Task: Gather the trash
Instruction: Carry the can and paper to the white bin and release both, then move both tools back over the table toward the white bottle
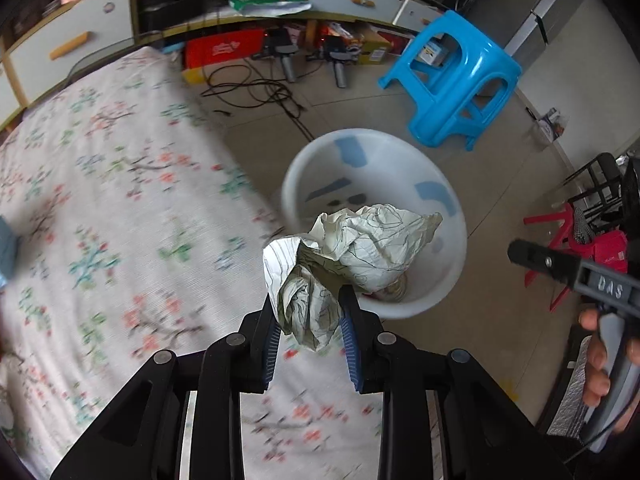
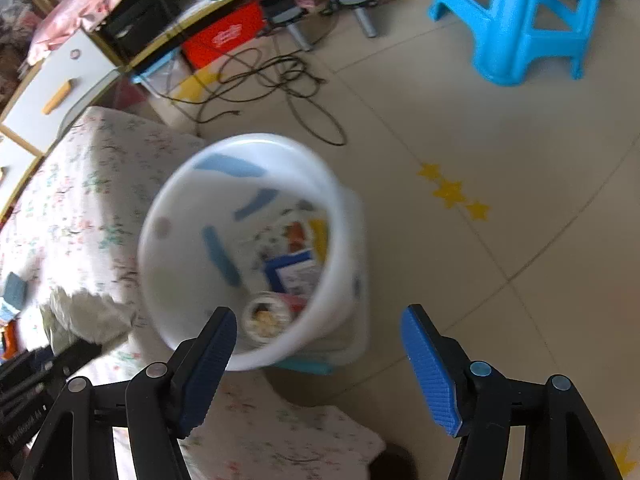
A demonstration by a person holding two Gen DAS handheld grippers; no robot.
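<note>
The left gripper (image 1: pixel 308 320) clamps a crumpled paper (image 1: pixel 352 252) at frame centre, in front of the white bin (image 1: pixel 452 248). The right gripper (image 2: pixel 320 360) stands wide and empty at the lower edge, the bin (cartons and a cup inside) just beyond. Its body (image 1: pixel 600 284) reads "DAS"; other labels are blurred.
</note>
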